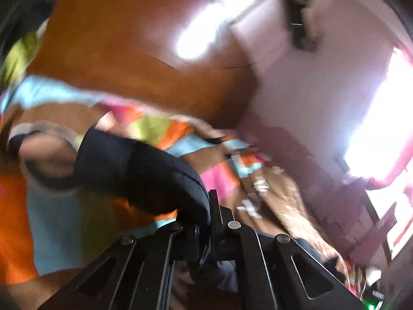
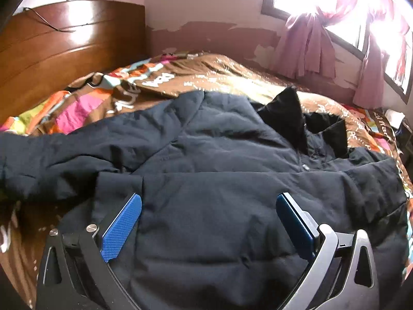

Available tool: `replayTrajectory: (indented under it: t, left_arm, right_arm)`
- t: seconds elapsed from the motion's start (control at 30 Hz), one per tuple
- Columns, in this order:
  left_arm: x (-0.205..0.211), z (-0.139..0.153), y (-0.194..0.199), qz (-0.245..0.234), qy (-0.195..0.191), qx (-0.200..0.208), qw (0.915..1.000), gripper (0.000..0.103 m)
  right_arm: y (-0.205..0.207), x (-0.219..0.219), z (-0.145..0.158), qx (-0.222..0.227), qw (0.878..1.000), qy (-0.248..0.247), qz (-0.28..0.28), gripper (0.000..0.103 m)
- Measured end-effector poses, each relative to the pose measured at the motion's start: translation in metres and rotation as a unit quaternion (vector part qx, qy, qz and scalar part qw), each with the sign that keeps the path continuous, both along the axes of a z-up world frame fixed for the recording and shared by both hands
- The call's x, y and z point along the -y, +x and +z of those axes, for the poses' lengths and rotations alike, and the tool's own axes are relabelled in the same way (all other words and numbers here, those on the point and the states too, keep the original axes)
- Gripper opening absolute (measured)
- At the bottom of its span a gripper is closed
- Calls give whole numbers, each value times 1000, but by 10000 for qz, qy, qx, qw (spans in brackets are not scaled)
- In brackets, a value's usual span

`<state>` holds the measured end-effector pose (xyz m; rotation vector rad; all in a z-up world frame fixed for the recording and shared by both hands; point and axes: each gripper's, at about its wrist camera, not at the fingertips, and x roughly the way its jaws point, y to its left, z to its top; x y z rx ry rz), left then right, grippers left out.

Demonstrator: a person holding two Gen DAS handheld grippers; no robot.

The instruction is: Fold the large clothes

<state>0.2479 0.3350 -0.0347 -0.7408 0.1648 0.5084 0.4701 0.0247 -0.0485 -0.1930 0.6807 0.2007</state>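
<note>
Lying on bed (image 2: 232, 77): dark jacket (image 2: 219, 160)

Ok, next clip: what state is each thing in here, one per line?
Jacket: spread front-up on the bed, unfolded, collar open.
Jacket sleeve: pinched and lifted off the bedspread.
Left hand-held gripper: shut on the sleeve.
Right hand-held gripper: open over the jacket's lower front, holding nothing.
Bedspread: rumpled near the headboard.
Curtains: drawn aside and bunched, window bright.
</note>
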Motion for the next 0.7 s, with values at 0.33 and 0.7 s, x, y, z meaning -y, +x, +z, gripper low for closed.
replayTrajectory:
  t: [0.33, 0.7]
  left_arm:
    - [99, 77, -7, -1760, 1363, 664, 9726, 5]
    - [256, 86, 22, -3433, 1769, 134, 9223, 5]
  right_arm:
    - [-69, 82, 35, 333, 9985, 438, -62, 102]
    - [-109, 197, 54, 667, 9961, 150, -566, 102]
